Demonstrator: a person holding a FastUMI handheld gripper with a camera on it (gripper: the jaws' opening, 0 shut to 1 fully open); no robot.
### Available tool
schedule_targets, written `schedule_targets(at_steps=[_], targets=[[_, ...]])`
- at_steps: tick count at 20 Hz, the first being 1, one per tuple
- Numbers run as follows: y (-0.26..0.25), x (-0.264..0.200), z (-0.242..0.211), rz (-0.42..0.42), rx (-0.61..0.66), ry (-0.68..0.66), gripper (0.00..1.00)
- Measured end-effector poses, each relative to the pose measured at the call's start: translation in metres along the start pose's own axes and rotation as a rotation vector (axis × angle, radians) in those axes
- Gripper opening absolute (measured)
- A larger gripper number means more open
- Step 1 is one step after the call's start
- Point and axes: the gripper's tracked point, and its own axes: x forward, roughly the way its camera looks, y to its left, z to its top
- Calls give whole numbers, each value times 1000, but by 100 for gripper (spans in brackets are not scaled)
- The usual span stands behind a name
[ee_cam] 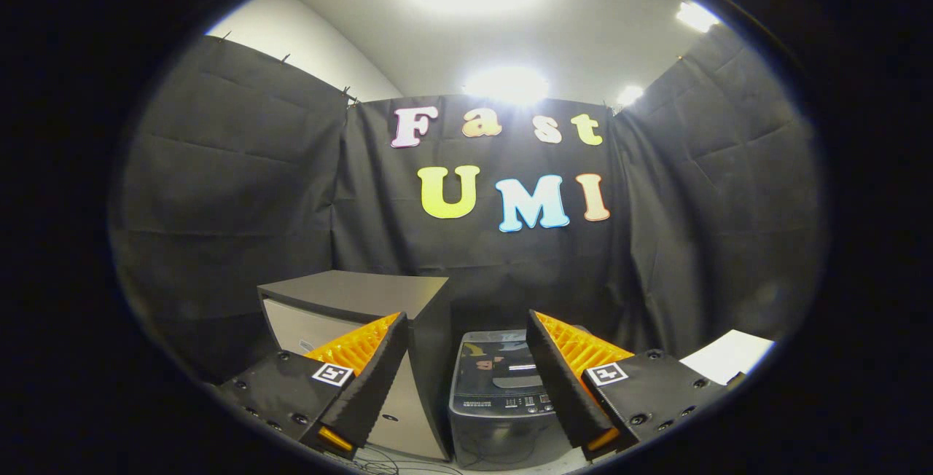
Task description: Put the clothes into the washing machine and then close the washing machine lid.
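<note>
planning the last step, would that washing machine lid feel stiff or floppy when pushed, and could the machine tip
The washing machine lid looks like a flat rigid panel, so it would probably swing rather than flex. Its glossy top may be slippery under the fingers. The washing machine is boxy and squat, so it likely stays put. The gripper is open, holding nothing.

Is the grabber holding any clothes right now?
No. The gripper is open and holds nothing; between its fingers, farther off, you see the washing machine with its lid down.
</note>
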Motion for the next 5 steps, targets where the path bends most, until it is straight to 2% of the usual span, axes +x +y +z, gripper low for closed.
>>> schedule_targets(at_steps=[5], targets=[[-5, 1, -5, -9, 6, 20, 100]])
